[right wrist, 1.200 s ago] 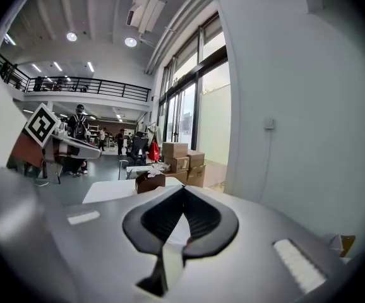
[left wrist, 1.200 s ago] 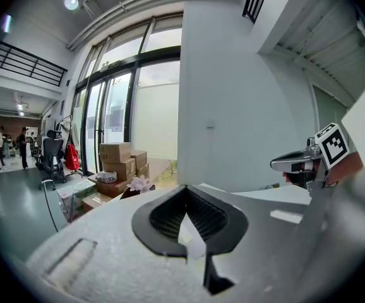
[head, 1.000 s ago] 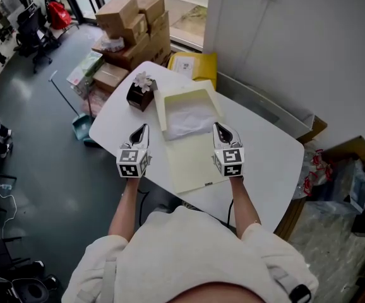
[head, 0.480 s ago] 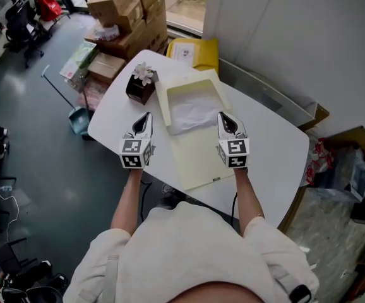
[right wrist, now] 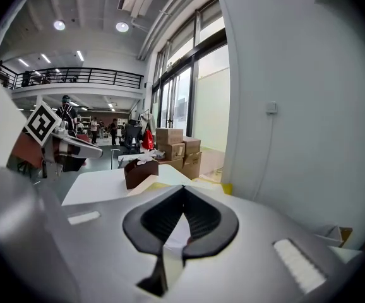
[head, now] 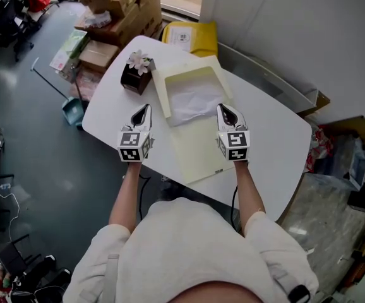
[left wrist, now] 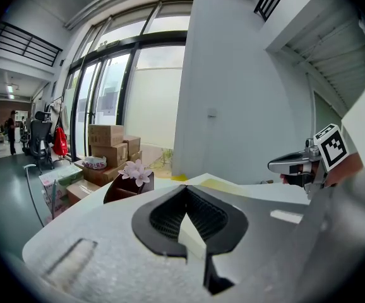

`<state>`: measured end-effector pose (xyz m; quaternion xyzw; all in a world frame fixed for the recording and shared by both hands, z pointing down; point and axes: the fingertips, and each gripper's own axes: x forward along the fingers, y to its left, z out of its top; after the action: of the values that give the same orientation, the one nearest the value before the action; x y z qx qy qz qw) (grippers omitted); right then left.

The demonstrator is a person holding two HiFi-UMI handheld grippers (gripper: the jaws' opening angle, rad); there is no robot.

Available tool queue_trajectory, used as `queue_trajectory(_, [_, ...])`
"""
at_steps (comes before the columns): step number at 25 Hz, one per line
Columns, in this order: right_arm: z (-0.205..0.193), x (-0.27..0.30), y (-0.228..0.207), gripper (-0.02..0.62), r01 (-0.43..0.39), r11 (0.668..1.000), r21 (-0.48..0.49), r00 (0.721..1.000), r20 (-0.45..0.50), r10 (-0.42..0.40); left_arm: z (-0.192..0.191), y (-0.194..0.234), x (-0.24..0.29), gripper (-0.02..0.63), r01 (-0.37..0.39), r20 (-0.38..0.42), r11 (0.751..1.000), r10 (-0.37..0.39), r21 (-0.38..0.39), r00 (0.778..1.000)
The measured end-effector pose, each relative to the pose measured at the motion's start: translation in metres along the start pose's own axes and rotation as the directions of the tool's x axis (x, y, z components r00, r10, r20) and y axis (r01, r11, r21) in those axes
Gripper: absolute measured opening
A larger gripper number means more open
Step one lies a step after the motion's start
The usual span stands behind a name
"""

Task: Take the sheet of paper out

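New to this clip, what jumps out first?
A pale yellow box sits open on the table with white paper inside, its lid flat in front. The left tongs and right tongs, both shut and empty, hover either side of the lid. A brown flower box stands at the far left.

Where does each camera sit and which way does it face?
Head view: on the person's head, steeply down onto white table, open box, paper sheet; forearms, left gripper, right gripper show.
Left gripper view: on the left gripper, facing across the table toward windows; shut jaws show.
Right gripper view: on the right gripper, facing likewise; shut jaws show.
Shared: both gripper views catch the flower box and the other gripper.
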<state>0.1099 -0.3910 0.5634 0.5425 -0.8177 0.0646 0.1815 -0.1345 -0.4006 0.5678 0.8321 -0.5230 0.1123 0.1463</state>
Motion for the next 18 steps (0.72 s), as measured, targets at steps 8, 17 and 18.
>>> queue_trajectory(8, [-0.040,0.011,0.009,0.002,-0.027,1.000,0.011,0.996,-0.083,0.028,-0.031,0.009,0.006,0.005,-0.019,-0.050,0.999,0.018,-0.033,0.999])
queue_trajectory(17, [-0.078,0.016,0.024,0.002,-0.079,0.997,-0.003,0.984,-0.163,0.078,-0.068,0.008,0.007,0.005,-0.030,-0.100,0.997,0.023,-0.066,0.995])
queue_trajectory(18, [-0.084,0.016,0.026,0.002,-0.091,0.996,-0.003,0.980,-0.176,0.089,-0.072,0.009,0.007,0.005,-0.031,-0.105,0.997,0.024,-0.069,0.994])
